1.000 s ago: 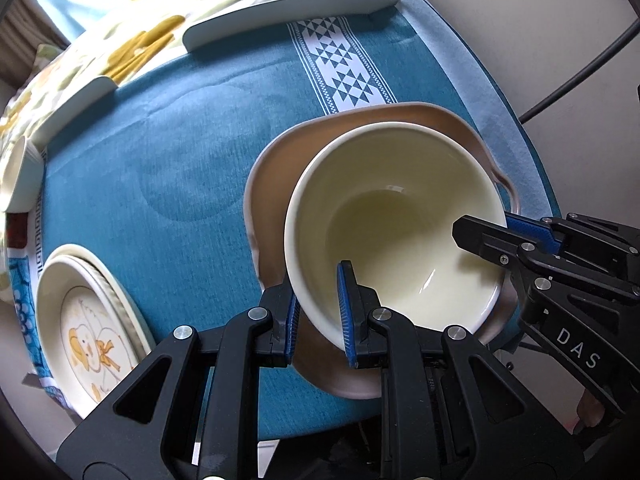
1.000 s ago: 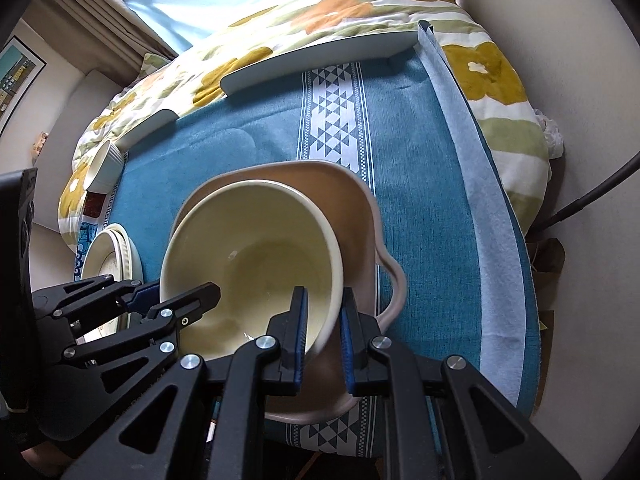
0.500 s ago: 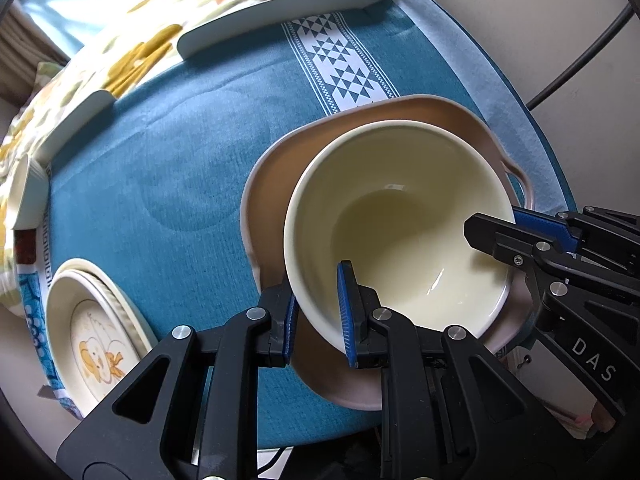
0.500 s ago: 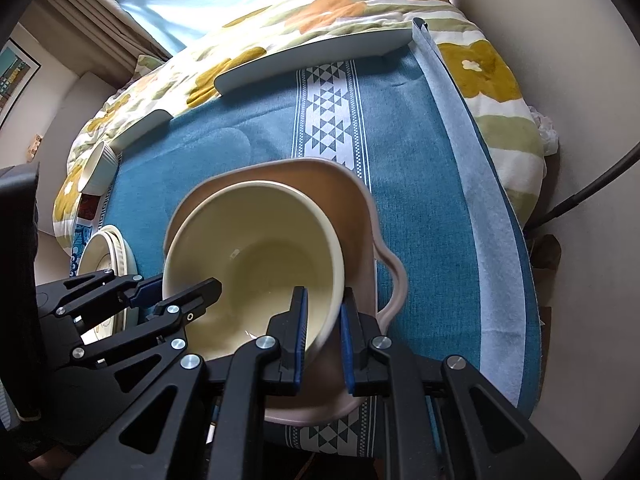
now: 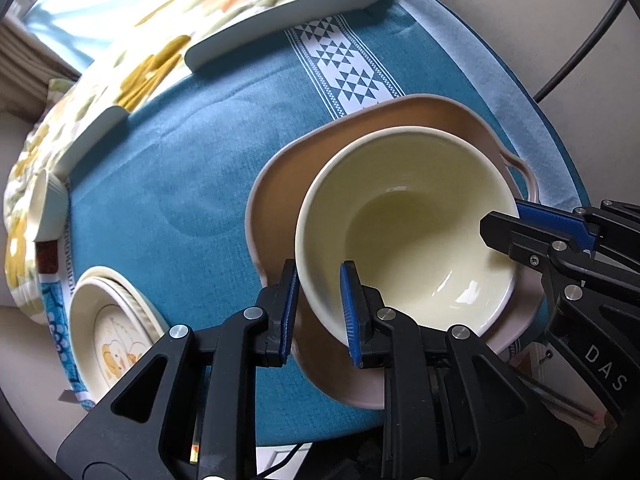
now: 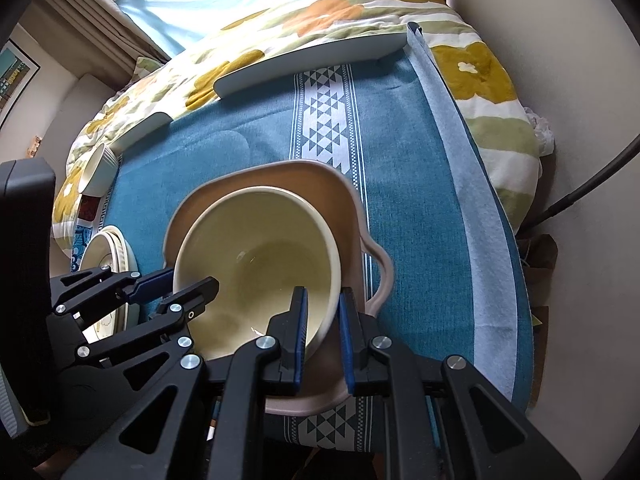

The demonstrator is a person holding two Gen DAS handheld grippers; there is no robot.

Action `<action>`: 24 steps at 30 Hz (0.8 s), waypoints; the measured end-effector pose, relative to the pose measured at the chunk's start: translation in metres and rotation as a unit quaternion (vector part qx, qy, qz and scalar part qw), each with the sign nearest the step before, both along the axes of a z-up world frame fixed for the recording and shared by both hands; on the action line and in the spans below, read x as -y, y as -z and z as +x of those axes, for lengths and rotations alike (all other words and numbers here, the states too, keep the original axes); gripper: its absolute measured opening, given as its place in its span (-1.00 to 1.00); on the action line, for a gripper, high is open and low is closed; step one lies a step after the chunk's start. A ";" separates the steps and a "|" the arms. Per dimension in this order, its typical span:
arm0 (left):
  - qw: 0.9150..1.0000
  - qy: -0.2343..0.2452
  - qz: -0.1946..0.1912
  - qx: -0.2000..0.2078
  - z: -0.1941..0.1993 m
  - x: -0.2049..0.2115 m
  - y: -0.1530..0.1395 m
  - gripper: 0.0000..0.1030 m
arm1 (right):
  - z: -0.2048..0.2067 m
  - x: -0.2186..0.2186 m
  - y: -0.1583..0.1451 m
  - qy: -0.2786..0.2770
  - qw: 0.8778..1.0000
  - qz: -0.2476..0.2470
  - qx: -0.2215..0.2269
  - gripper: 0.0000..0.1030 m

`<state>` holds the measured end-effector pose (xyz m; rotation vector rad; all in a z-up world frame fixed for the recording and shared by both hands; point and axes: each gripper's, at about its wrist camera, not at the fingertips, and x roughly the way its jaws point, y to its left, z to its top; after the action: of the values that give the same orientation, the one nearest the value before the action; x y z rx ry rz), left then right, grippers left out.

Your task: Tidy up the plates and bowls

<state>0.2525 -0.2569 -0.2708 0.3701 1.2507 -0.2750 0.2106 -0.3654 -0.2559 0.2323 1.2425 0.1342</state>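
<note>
A large cream bowl [image 5: 404, 236] sits inside a wider pinkish-brown dish with a handle [image 5: 276, 184] on the blue cloth. My left gripper [image 5: 318, 312] is shut on the bowl's near-left rim, one finger inside and one outside. My right gripper [image 6: 323, 334] is shut on the opposite rim of the same cream bowl [image 6: 256, 256], above the brown dish [image 6: 344, 216]. Each gripper shows in the other's view: the right gripper [image 5: 516, 220] and the left gripper [image 6: 176, 284].
A stack of cream plates with a duck picture [image 5: 112, 328] lies at the left table edge, also in the right wrist view [image 6: 108, 256]. A small white ramekin [image 6: 98, 168] stands further back. Two white trays [image 6: 312, 60] lie along the floral cloth. A black cable [image 6: 592, 180] runs at right.
Both grippers stay clamped on the bowl's rim. The bowl and dish sit slightly lower and more central in both views; the cameras have shifted a little.
</note>
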 end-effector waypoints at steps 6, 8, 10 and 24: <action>1.000 0.009 -0.006 0.007 -0.003 0.000 -0.008 -0.31 | -0.004 0.002 -0.004 0.003 1.000 0.003 0.005 -0.73; 1.000 0.006 -0.012 0.005 -0.004 -0.002 -0.012 -0.31 | -0.007 0.004 -0.009 0.005 1.000 0.005 0.011 -0.73; 1.000 0.000 -0.023 0.007 -0.004 -0.007 -0.018 -0.31 | -0.009 0.005 -0.014 0.004 1.000 0.007 0.017 -0.73; 0.974 -0.163 -0.144 0.070 -0.021 -0.123 -0.096 -0.05 | 0.009 -0.040 -0.091 -0.124 0.985 0.030 0.114 -0.73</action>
<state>0.2315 -0.1338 -0.1753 -0.0665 1.0926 -0.1420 0.2200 -0.3251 -0.1645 0.1085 1.0362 0.4037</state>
